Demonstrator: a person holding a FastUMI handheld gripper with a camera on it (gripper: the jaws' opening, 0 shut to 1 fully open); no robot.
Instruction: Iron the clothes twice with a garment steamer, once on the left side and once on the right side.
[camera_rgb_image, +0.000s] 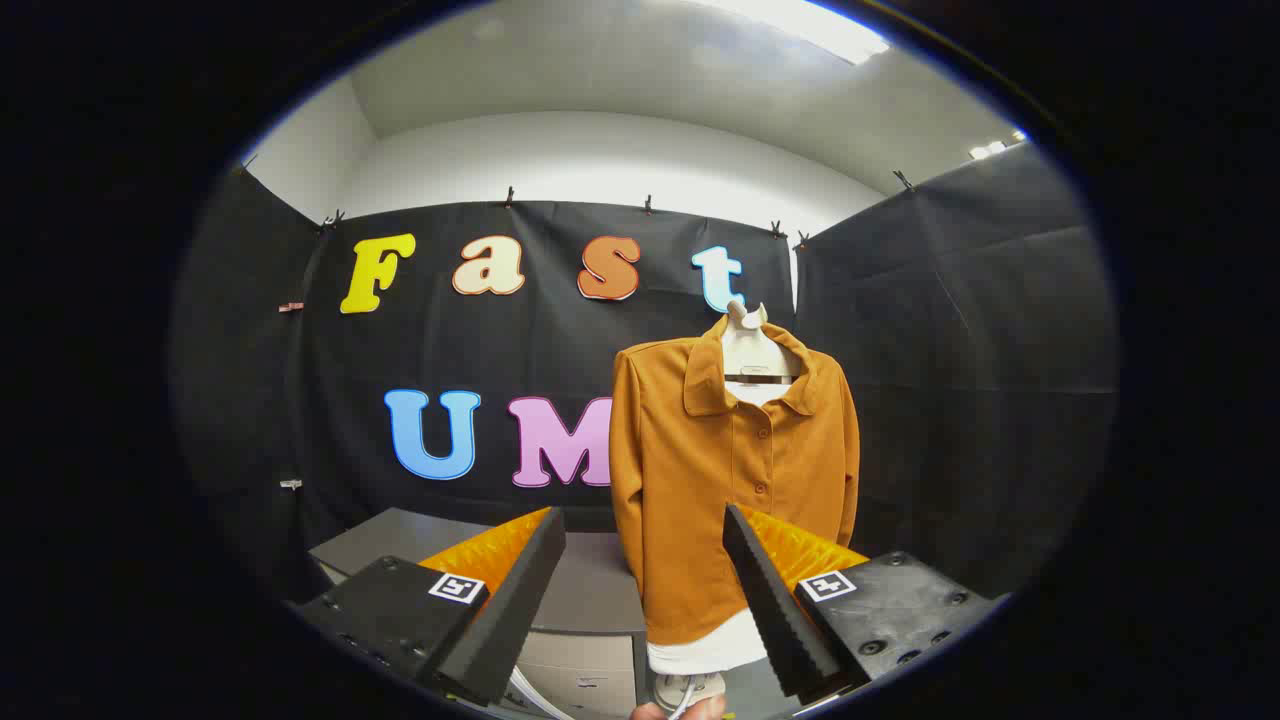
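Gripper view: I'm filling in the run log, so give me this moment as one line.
gripper: open, holding nothing | orange shirt: hanging buttoned on a hanger, beyond the fingers | steamer: not identifiable | ironing: no contact now

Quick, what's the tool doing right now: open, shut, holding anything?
Tool: open, fingers spread wide, nothing between them; the orange shirt hangs beyond them.

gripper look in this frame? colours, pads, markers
The claw has two long black wedge-shaped fingers faced with ridged foam-like pads, sawtooth ribbing plain on the right one. Translucent orange ribbed panels back each finger. Both sit on black blocky mounts with visible screw heads, each carrying a small square black-and-white fiducial tag. No cables visible on it. The fingers stand apart, open.
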